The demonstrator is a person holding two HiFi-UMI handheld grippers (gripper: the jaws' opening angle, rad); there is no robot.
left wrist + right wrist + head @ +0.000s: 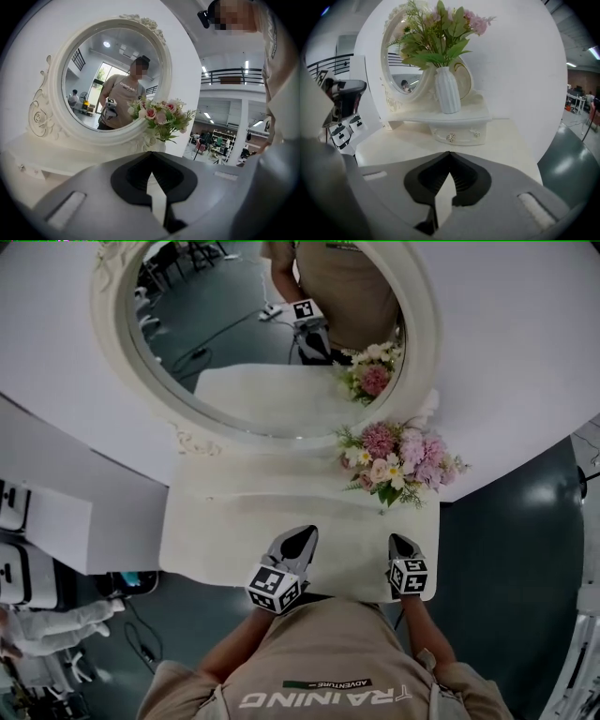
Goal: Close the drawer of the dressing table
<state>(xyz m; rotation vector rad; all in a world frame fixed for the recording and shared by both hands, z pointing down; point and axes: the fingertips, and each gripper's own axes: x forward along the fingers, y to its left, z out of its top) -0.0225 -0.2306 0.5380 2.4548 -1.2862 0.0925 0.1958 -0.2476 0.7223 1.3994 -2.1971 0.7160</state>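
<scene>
Head view: the left claw (306, 533) and the right claw (402, 542) lie side by side over the near edge of the table top (216, 531), with the person's torso directly behind them; ahead of both stands the oval mirror (253, 343), and ahead of the right claw the flowers (398, 456); the drawer cannot be made out from this angle. Left gripper view: the left claw (150, 154) has its jaws brought together at the tips with nothing between them; the mirror (112, 79) is ahead and to its left, the flowers (161, 115) straight ahead; no drawer front shows clearly here. Right gripper view: the right claw (450, 153) likewise has its jaws together and is empty; straight ahead of it, across a stretch of bare table top (412, 143), the drawer (457, 135) sits under the shelf (440, 116) that carries the vase (447, 91), its knob (450, 138) facing the claw; neither claw touches it. Progress, as a judgement: the drawer front appears level with the shelf, or nearly so, which suggests that the closing is done or all but done; whether a small gap remains cannot be told; if one does, a short push on the front would be all that is left.
</scene>
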